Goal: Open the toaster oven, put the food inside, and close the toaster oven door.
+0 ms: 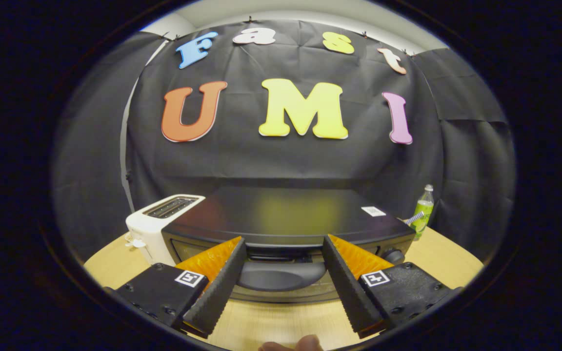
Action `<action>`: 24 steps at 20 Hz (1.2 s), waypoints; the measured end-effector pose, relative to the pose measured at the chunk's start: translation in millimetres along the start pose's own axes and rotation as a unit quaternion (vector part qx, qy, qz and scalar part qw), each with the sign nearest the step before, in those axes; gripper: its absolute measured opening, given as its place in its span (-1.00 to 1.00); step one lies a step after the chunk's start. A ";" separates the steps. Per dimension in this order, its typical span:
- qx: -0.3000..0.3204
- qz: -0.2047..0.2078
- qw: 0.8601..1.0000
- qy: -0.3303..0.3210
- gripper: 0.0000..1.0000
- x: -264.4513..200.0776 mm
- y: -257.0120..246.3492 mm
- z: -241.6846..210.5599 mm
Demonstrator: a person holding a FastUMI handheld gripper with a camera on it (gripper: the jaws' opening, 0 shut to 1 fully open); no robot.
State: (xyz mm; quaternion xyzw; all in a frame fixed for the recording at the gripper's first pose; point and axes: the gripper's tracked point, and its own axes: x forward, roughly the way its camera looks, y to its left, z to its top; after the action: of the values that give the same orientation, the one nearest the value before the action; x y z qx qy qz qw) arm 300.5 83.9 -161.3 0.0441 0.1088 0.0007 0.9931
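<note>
A black toaster oven [286, 214] stands on the wooden table right ahead of me, its flat top and the upper part of its front showing. Its dark, rounded door handle [281, 274] lies between my two fingers, close to their tips. My gripper [283, 243] is open, the ribbed black fingers [222, 280] with orange backs spread wide to either side of the handle, touching nothing that I can see. The oven door looks closed. A round knob [394, 255] sits at the front right of the oven. No food is in sight.
A white slot toaster [156, 224] stands tight against the oven's left side. A green drink bottle [423, 210] stands behind the oven's right corner. The light wooden table [437, 256] spreads around them. A fingertip [293, 345] shows below the fingers.
</note>
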 end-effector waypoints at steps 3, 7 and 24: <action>-0.001 0.006 1.000 0.004 1.00 -0.5 0.4 -4.7; -0.007 0.006 1.000 0.001 1.00 -20.5 0.7 -12.0; -0.035 0.040 0.989 0.140 1.00 -106.1 -3.1 -110.6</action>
State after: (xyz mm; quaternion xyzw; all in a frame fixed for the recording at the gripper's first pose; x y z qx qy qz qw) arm 173.0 89.3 -246.2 0.0128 0.2452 0.0508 0.9681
